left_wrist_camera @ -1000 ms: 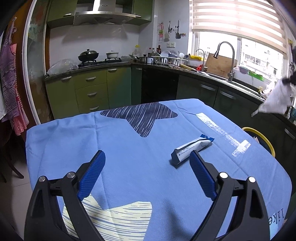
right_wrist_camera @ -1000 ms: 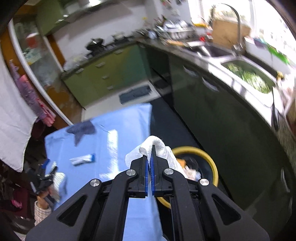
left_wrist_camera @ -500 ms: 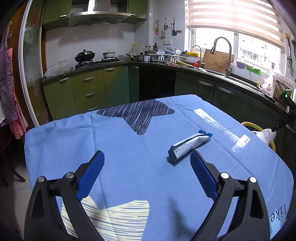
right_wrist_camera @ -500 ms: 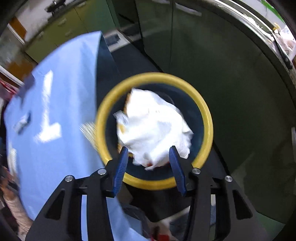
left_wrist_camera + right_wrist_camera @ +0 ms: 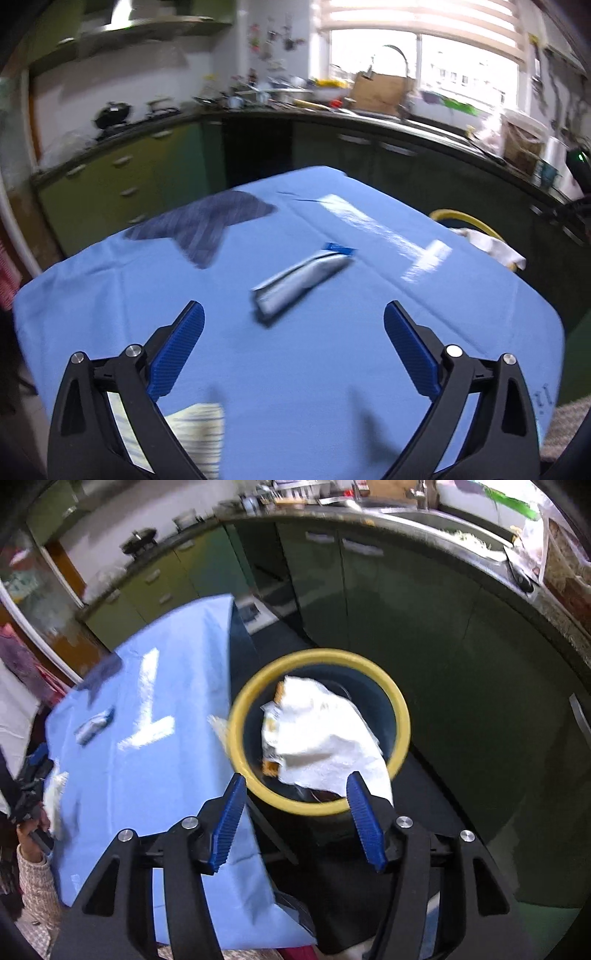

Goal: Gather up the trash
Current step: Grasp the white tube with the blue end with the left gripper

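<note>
Released since earlier, tissue fills bin; left view shows tube.

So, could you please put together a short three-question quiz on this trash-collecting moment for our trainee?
1. True or false: the white crumpled paper is clamped between the right claw's pads.
2. Which item lies on the blue tablecloth ahead of the left claw? A) a tube-shaped packet B) a banana peel C) a mug
3. Fill in: the bin beside the table has a ____ rim.

Key
1. False: the jaws are opening, and the paper sits over the bin, free of the pads.
2. A: the packet, white with a blue end.
3. Yellow.
</note>
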